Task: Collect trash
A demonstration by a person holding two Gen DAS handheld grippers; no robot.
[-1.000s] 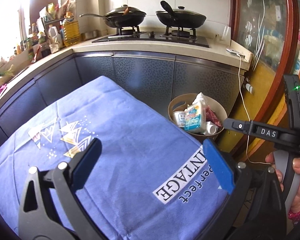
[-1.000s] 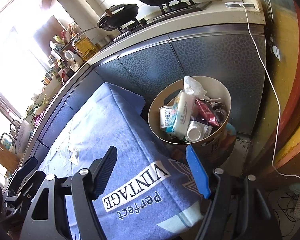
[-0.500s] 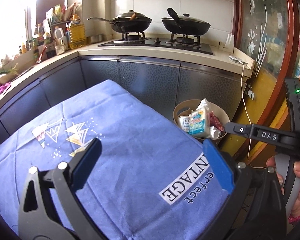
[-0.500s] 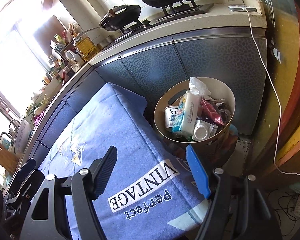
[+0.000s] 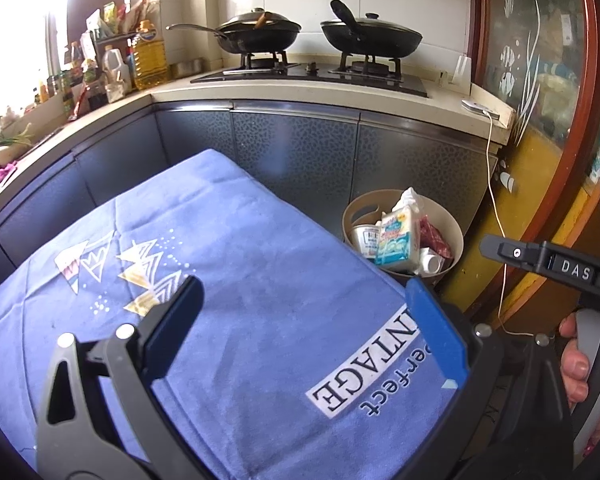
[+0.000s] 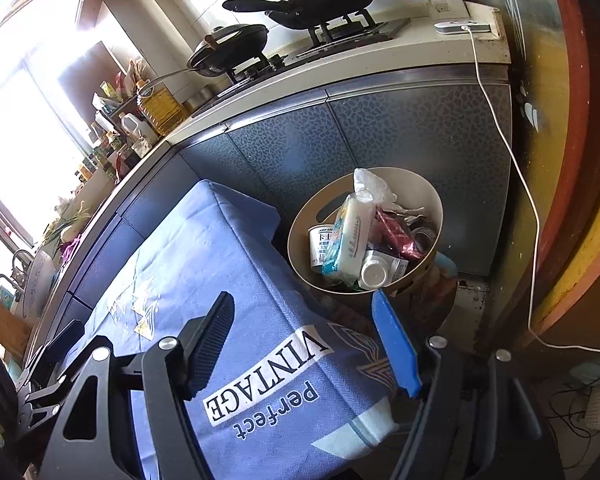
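Both the left gripper [image 5: 306, 332] and the right gripper [image 6: 314, 344] are held with jaws spread wide and nothing between them, above the blue cloth [image 5: 236, 280]. The trash bin [image 6: 300, 236], filled with packets and bottles, is seen at about one o'clock, just beside the cloth's corner and against the cabinet [image 6: 400, 136].

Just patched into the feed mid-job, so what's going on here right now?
A person holds two grippers above a table under a blue cloth. The left gripper and right gripper are both open and hold nothing. The beige trash bin on the floor by the cabinets already holds a tissue pack, a cup, a bottle and wrappers. No loose trash shows on the cloth.
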